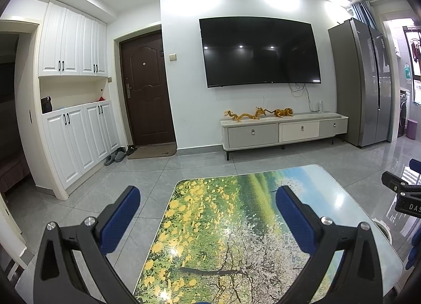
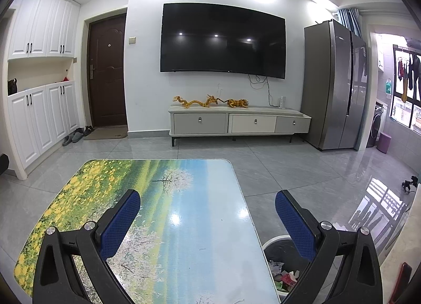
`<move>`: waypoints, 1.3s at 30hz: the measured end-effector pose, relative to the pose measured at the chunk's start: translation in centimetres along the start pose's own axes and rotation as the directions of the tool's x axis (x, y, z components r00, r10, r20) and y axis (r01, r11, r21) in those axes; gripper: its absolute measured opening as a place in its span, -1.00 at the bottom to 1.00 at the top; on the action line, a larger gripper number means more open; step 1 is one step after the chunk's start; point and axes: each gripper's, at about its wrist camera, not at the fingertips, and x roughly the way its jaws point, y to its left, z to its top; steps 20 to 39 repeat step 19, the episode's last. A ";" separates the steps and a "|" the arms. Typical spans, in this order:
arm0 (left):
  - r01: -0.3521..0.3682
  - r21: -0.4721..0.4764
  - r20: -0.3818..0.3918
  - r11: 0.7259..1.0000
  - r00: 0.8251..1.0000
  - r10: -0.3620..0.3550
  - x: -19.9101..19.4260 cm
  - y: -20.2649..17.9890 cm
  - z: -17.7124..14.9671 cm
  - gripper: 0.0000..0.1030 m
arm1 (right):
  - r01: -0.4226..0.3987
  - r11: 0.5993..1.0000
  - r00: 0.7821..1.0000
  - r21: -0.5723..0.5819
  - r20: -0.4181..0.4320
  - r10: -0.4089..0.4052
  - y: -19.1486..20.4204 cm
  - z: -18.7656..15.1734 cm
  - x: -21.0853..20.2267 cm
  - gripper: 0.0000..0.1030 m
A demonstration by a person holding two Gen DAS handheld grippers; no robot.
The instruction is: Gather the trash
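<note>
A low table (image 1: 329, 193) with a glossy flower-and-tree landscape print lies under both grippers; it also shows in the right wrist view (image 2: 200, 225). My left gripper (image 1: 208, 204) is open and empty above the table's left part. My right gripper (image 2: 208, 206) is open and empty above the table's right edge; part of it shows at the right of the left wrist view (image 1: 402, 193). A round trash bin (image 2: 273, 251) with crumpled wrappers (image 2: 286, 275) inside stands on the floor beside the table's right side, below my right gripper's right finger.
A TV stand (image 2: 236, 122) with golden figurines and a wall TV (image 2: 223, 40) are ahead. A grey fridge (image 2: 334, 85) stands at the right, white cabinets (image 1: 76, 132) and a brown door (image 1: 147, 90) at the left. Slippers (image 1: 115, 157) lie by the door.
</note>
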 end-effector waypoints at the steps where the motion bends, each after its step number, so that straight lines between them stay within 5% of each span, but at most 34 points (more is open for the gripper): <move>1: -0.001 0.000 -0.001 1.000 1.000 0.001 0.0 0.1 0.0 1.00 | 0.000 1.000 1.000 0.000 0.001 0.000 0.0 0.0 0.0 1.00; 39: -0.001 0.000 -0.005 1.000 1.000 0.001 0.1 0.0 0.0 1.00 | 0.008 1.000 1.000 -0.003 -0.001 -0.008 -0.4 -0.4 -0.1 1.00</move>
